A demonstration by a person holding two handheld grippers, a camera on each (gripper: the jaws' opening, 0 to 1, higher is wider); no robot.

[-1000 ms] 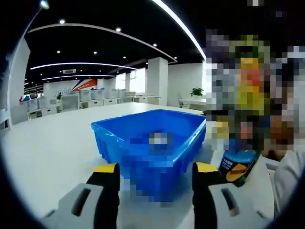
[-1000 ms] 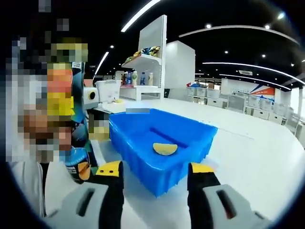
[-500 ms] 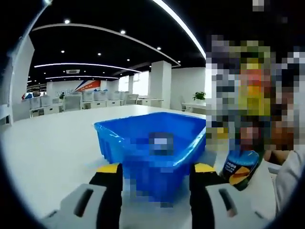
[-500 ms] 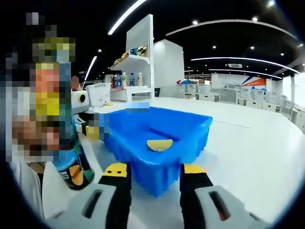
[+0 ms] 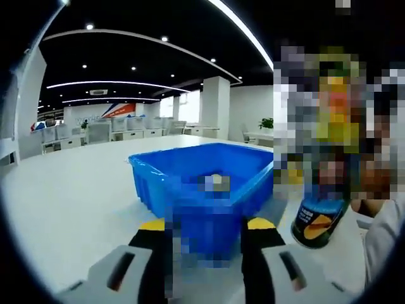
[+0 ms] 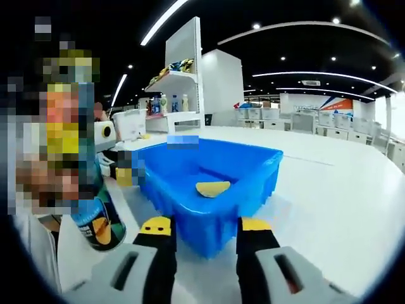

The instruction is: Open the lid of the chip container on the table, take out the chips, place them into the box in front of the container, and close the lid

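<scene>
Blue box [image 6: 209, 190] already holds one chip [image 6: 212, 188]; both grippers [image 5: 204, 229] [image 6: 199, 227] hover w/ jaws apart, empty, so next likely needs reaching the can [image 6: 95, 221].

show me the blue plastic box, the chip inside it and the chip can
blue plastic box [image 6: 250, 166], right gripper view, on its right-hand wall
yellow curved chip [image 6: 212, 188], right gripper view, middle of the chip on the box floor
blue chip can [image 5: 316, 223], left gripper view, on its lower label

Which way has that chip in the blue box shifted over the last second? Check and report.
No. In the right gripper view the chip lies on the same spot of the blue box floor; only the camera has moved.
</scene>
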